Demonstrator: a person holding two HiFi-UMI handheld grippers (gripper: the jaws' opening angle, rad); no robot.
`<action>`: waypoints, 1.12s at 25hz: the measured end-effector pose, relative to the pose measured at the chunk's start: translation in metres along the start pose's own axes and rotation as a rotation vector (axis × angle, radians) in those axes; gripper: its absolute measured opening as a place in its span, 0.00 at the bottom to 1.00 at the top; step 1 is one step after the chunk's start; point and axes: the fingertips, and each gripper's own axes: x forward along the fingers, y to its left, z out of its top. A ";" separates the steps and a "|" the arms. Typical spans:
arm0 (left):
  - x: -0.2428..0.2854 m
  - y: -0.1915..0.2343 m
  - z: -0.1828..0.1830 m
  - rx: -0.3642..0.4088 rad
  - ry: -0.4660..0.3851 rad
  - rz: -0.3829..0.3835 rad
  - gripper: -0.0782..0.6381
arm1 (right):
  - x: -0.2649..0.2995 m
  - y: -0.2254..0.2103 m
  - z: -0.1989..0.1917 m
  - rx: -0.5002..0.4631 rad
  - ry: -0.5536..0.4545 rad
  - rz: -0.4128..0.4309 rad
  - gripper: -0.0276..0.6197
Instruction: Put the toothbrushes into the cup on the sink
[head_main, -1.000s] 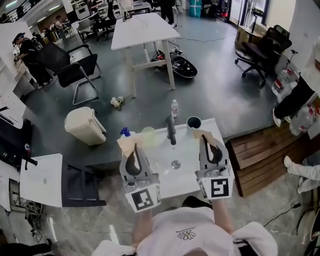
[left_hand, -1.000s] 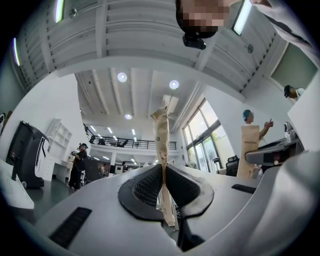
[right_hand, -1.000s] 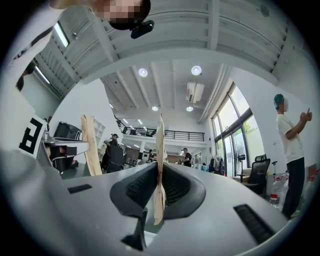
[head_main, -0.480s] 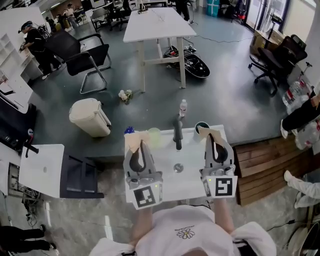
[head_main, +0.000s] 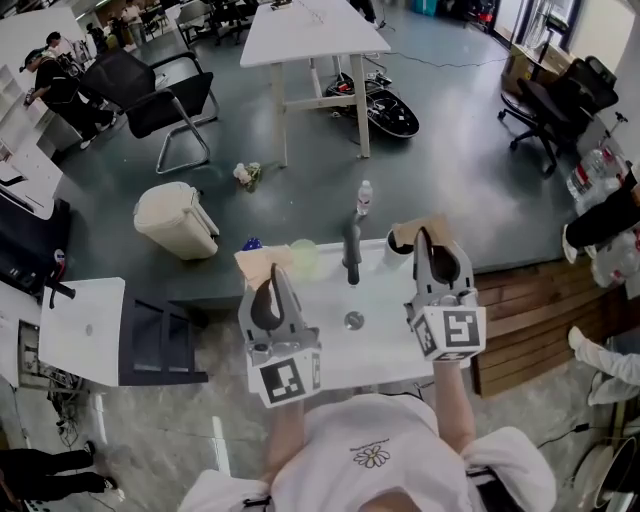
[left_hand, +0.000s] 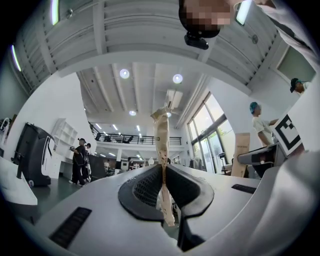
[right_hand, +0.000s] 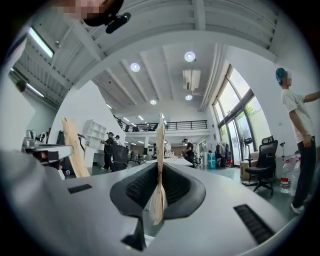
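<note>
Over the last second the right gripper (head_main: 428, 240) has carried the right toothbrush (head_main: 415, 231) (a flat, tan, paper-wrapped strip) from the right side of the counter (head_main: 385, 345) up to its back right corner. There the strip now overlaps the cup (head_main: 391, 244), so I judge this one is close to going in.

The left gripper (head_main: 272, 282) has barely shifted. It holds the left toothbrush (head_main: 260, 266) near the back left corner, left of the faucet (head_main: 351, 255) and well apart from the cup.

Both pairs of jaws are clamped on their strips, each seen edge-on between the pads in its own gripper view. Each strip's long axis runs straight out along the jaws, free end leading toward the counter's back edge. It would likely need tipping end-down to drop in.
</note>
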 end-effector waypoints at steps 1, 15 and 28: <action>0.000 -0.001 -0.001 -0.002 0.007 0.000 0.16 | 0.008 -0.007 -0.005 0.002 0.029 -0.002 0.08; 0.002 -0.014 -0.003 -0.019 0.048 0.014 0.16 | 0.051 -0.048 -0.125 0.046 0.323 0.006 0.08; 0.001 -0.023 -0.005 0.024 0.052 0.003 0.16 | 0.046 -0.049 -0.189 0.104 0.445 0.013 0.08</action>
